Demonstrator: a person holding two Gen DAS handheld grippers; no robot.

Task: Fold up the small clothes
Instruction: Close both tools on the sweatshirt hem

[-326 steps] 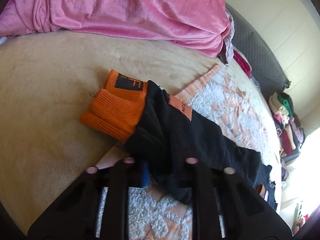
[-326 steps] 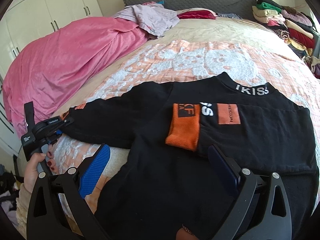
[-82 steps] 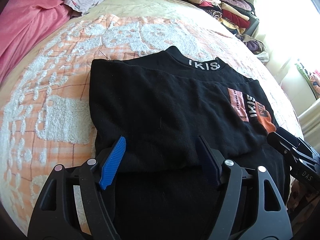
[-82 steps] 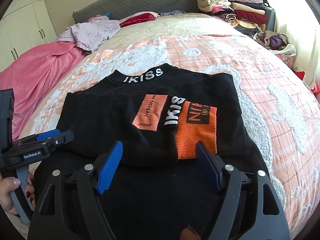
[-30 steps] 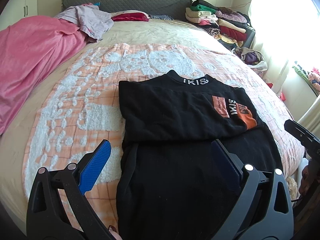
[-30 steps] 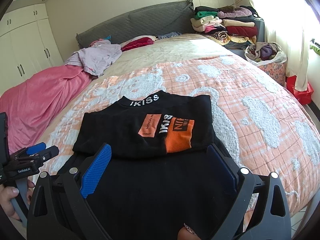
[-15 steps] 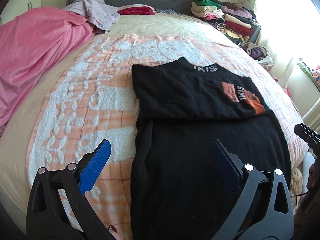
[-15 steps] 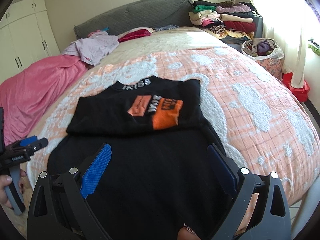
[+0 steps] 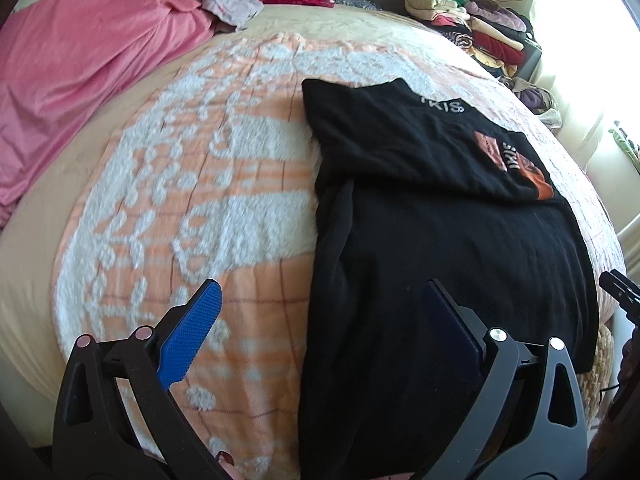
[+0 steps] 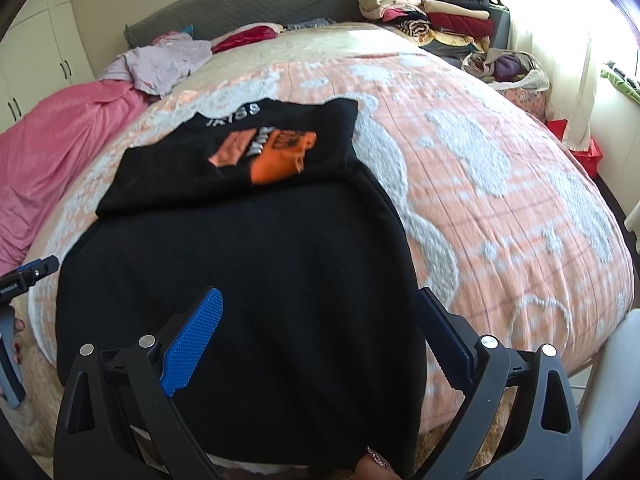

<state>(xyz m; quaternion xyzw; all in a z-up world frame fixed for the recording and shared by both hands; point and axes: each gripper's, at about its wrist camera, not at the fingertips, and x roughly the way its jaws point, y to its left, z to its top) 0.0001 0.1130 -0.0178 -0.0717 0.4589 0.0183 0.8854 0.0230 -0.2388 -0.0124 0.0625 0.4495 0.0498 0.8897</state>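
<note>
A black sweatshirt (image 9: 440, 248) lies flat on the peach and white bedspread (image 9: 224, 184), sleeves folded across its upper part, orange cuff (image 10: 280, 160) on top, collar lettering at the far end. Its hem hangs toward the near bed edge. My left gripper (image 9: 324, 312) is open and empty, above the sweatshirt's lower left edge. My right gripper (image 10: 320, 316) is open and empty, above the sweatshirt's (image 10: 240, 280) lower right part. The left gripper shows at the right wrist view's left edge (image 10: 24, 276); the right gripper shows at the left wrist view's right edge (image 9: 620, 292).
A pink blanket (image 9: 80, 60) is bunched on the bed's left side. Loose clothes (image 10: 168, 60) lie near the grey headboard (image 10: 248, 4). Stacked folded clothes (image 10: 432, 12) and a bag of clothes (image 10: 504, 66) stand at the far right by the window.
Both grippers have pulled back from the sweatshirt toward the near bed edge and spread apart, the left toward the left hem, the right toward the right hem. Both stay open.
</note>
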